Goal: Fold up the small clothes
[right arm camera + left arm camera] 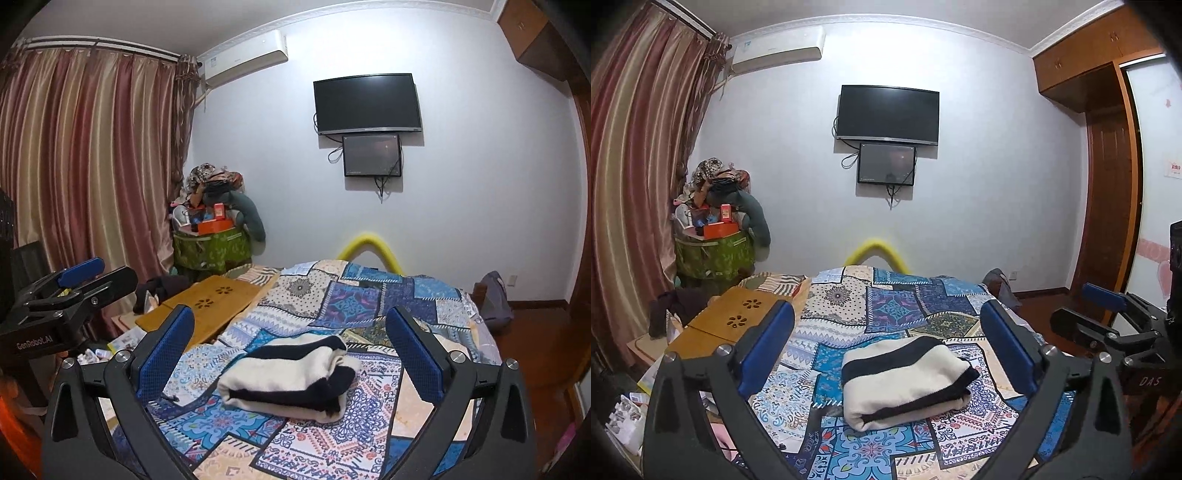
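A small cream and black striped garment (905, 384) lies folded into a thick bundle on the patchwork bedspread (886, 306). It also shows in the right wrist view (291, 380). My left gripper (886, 332) is open and empty, held above and just behind the bundle, its blue pads wide apart. My right gripper (291, 328) is open and empty too, held back over the same bundle. The right gripper shows at the right edge of the left wrist view (1108, 317), and the left gripper shows at the left edge of the right wrist view (77, 284).
A wooden lap desk (738, 317) lies on the bed's left side. A green basket piled with clutter (716, 254) stands in the corner by the curtain (639, 184). A yellow foam bar (875, 254) sits at the bed's far end. A wooden wardrobe (1108, 184) stands at right.
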### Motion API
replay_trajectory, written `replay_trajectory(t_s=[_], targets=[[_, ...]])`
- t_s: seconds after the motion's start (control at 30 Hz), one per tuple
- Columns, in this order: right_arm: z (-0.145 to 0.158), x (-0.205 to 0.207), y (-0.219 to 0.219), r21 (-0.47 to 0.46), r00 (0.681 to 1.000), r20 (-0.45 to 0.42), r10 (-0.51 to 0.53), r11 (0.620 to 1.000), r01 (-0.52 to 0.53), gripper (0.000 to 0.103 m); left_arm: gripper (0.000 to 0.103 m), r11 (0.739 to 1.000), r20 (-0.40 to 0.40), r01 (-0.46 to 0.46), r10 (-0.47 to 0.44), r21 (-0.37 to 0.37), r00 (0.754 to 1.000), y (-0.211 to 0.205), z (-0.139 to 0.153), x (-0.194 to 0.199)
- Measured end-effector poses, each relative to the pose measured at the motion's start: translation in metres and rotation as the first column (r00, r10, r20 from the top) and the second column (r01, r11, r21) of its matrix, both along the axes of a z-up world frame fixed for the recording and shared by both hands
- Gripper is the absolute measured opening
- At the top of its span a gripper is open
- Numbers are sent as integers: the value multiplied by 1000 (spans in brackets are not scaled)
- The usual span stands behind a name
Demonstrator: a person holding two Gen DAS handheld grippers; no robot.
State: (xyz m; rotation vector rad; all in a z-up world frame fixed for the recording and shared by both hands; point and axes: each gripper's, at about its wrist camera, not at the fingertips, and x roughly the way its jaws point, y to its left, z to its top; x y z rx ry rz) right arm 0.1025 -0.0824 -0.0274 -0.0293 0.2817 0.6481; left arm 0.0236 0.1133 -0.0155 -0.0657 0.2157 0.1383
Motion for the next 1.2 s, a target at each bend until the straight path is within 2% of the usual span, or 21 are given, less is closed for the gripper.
replay_trajectory(t_s=[1.2], targets=[[1, 0, -7, 25, 999, -39, -15, 1000, 16, 103, 103, 999, -15, 29, -29, -18, 999, 1, -9, 10]])
